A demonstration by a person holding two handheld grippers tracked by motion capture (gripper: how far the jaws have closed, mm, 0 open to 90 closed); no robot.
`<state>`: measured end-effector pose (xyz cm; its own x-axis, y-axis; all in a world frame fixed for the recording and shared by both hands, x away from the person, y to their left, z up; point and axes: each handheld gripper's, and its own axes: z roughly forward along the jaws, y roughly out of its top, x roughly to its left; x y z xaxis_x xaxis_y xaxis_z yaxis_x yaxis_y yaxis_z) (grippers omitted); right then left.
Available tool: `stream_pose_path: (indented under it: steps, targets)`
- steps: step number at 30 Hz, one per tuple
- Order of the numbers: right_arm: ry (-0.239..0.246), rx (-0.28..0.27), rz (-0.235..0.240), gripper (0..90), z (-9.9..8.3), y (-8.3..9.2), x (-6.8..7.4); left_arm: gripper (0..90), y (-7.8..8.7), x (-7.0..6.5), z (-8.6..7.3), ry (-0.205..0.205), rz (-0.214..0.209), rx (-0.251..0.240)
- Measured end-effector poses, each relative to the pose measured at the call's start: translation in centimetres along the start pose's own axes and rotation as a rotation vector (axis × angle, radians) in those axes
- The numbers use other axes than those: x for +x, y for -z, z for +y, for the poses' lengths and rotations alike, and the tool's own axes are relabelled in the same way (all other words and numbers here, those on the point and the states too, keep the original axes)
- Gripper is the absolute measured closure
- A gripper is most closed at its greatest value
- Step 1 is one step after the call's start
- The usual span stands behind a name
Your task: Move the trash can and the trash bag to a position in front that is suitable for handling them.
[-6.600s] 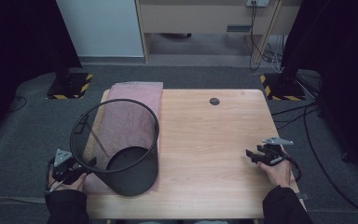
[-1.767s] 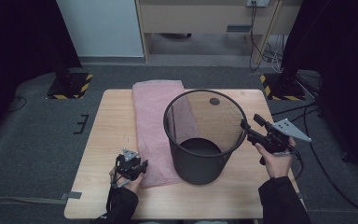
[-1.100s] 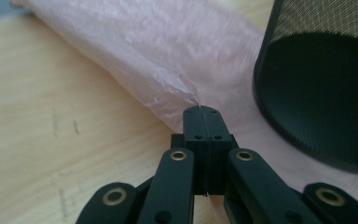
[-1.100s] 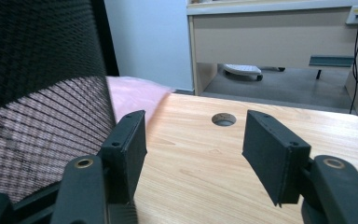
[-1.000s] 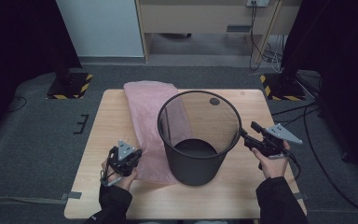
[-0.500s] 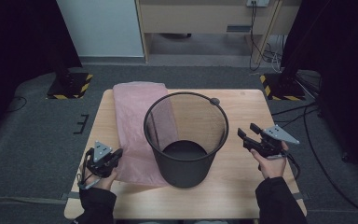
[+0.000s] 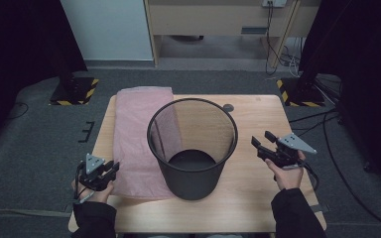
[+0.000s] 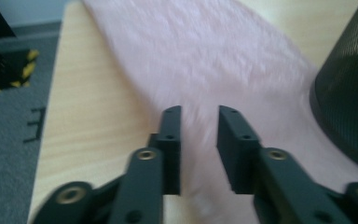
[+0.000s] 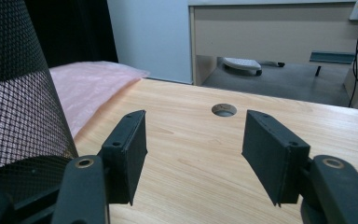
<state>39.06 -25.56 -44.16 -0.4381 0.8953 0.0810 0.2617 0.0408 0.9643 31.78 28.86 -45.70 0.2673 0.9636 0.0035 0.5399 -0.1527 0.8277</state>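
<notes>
Your left hand (image 7: 90,191) sits at the near left corner of the table (image 7: 258,208), holding the left gripper (image 7: 110,170) low and pointed forward and a little to the right, its tips at the near left edge of the pink towel (image 7: 138,141). In the left gripper view its jaws stand a narrow gap apart with nothing between them, poised just over the towel (image 8: 205,65); you cannot tell from these views whether they touch the cloth. Your right hand (image 7: 286,174) rests near the right edge of the table, and the right gripper (image 7: 261,144) in it angles forward and to the left, toward the bin (image 7: 192,148). Its jaws are spread wide and empty, with bare wood showing between them in the right gripper view, and they stand apart from the bin wall. The black mesh bin stands upright between your two grippers, at the middle of the table, with its near left side on the towel. Its wall fills the right edge of the left gripper view (image 8: 354,88) and the left edge of the right gripper view (image 9: 14,93), so it blocks each gripper's straight line across to the other. The towel runs from the near left part of the table to the far left edge, passing beside and partly under the bin. Farther off, a round hole (image 7: 228,107) in the tabletop lies just behind the bin, and it shows past the right gripper's jaws (image 9: 224,110). Beyond the table are grey carpet (image 7: 39,134), two black stands with yellow striped bases (image 7: 74,91), a wooden desk (image 7: 218,20) and some cables (image 7: 278,44).
</notes>
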Motion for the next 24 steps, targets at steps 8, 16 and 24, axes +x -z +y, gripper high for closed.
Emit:
stream_pose_path:
  steps: [8, 16, 24]
  targets:
    - [0.002, -0.038, 0.06, 50.8, 0.6, -0.6, 2.4, 66.3, 0.9, -3.9, 2.5, 0.05, -0.103, -0.204]
    - [-0.007, -0.04, 0.103, 62.3, 0.5, -1.8, 5.4, 82.2, -0.3, -8.9, 4.8, 0.016, -0.189, -0.286]
    - [0.023, -0.027, 0.127, 79.8, 0.7, -2.5, 8.0, 89.8, 0.0, -10.1, 5.4, 0.029, -0.204, -0.304]
